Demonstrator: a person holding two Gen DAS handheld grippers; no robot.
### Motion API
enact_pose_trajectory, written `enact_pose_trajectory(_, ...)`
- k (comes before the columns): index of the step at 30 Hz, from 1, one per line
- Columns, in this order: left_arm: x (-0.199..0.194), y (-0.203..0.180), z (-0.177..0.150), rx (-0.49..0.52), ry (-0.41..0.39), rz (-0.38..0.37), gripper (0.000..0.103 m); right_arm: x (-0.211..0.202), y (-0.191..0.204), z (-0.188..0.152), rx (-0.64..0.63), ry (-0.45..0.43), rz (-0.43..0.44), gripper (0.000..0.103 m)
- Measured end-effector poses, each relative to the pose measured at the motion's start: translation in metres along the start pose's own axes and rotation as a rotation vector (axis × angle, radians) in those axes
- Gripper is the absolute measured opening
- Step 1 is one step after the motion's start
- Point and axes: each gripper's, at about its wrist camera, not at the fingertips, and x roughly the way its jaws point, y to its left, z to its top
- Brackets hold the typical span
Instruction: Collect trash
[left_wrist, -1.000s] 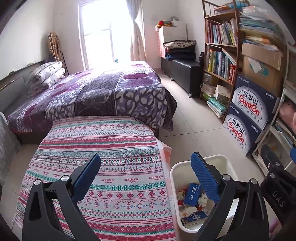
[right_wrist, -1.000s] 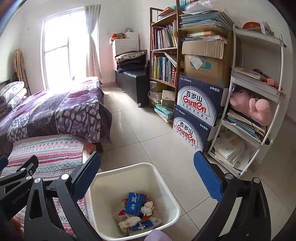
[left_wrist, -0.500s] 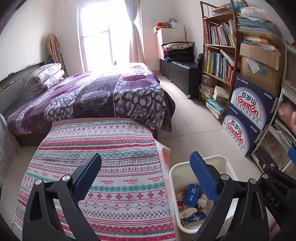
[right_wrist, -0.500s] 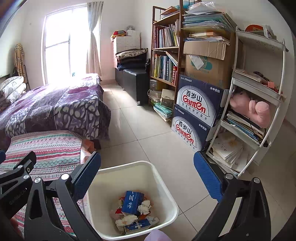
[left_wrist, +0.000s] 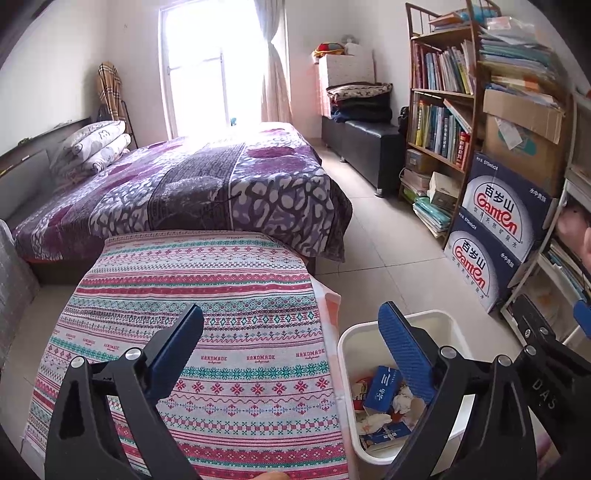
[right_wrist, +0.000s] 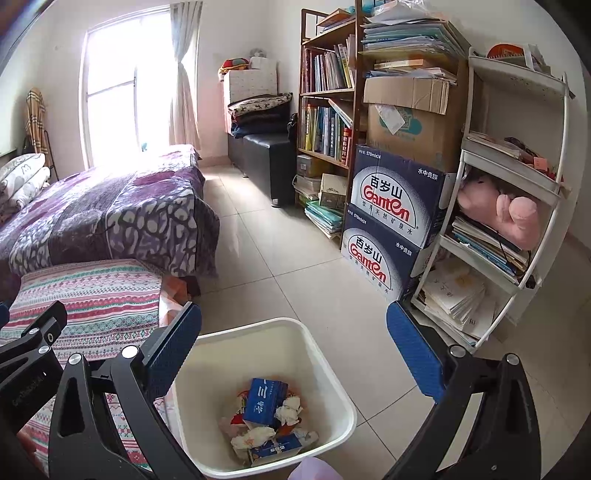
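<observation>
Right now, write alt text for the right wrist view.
Open blue-padded tongs hang empty over a white trash bin holding blue cartons and crumpled tissues. Behind: tiled floor, a purple-covered bed and crowded bookshelves.

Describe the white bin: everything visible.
The white bin looks like smooth plastic, roughly square with rounded corners, open-topped and upright on the tiled floor, close beside the striped cloth. Its bottom holds blue cartons and crumpled tissues, well below the rim. Neither gripper touches it.
</observation>
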Motion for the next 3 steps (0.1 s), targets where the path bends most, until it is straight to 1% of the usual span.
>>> enact_pose_trajectory(3, 0.0021, 0.0008, -0.0008, -0.002, 0.009, 0.002, 0.093, 0.0001, -0.0012, -0.0024, 0.003, 0.003, 0.0, 0.096)
